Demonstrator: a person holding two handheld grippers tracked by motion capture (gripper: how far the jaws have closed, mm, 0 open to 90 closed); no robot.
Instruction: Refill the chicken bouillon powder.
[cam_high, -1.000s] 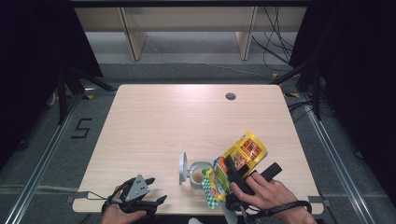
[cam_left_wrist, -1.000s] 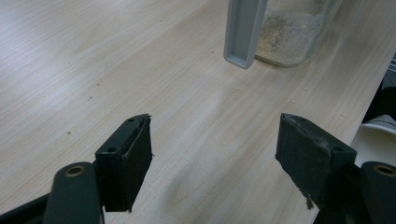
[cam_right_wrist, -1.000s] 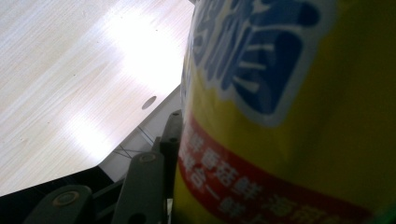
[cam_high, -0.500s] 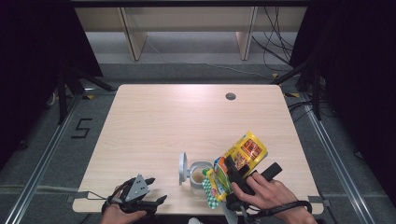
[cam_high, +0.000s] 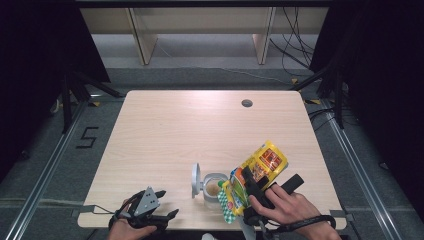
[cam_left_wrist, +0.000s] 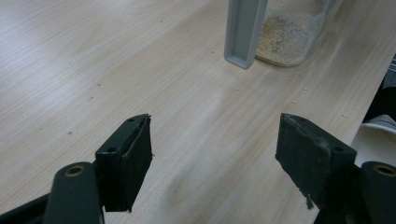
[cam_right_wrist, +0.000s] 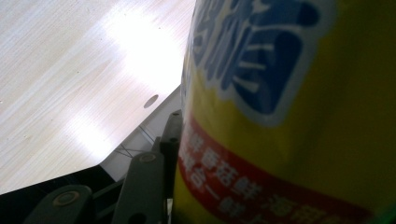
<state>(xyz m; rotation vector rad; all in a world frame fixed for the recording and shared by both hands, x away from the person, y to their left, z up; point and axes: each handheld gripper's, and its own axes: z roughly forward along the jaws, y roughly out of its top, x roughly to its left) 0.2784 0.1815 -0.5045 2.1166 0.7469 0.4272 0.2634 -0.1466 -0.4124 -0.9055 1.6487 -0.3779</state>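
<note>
The yellow snack bag (cam_high: 260, 167) is tilted over the open clear jar (cam_high: 215, 187), its green lower end just beside the jar's rim on the right. The right gripper (cam_high: 252, 192) is clamped on the bag; in the right gripper view the bag (cam_right_wrist: 289, 116) presses against one black jaw, though the far jaw is hidden, so the grip is likely rather than certain. The jar's grey lid (cam_high: 196, 180) stands hinged up at its left. Further left of the jar, the left gripper (cam_high: 162, 212) rests on the worktop (cam_high: 200, 130), jaws apart and holding nothing.
</note>
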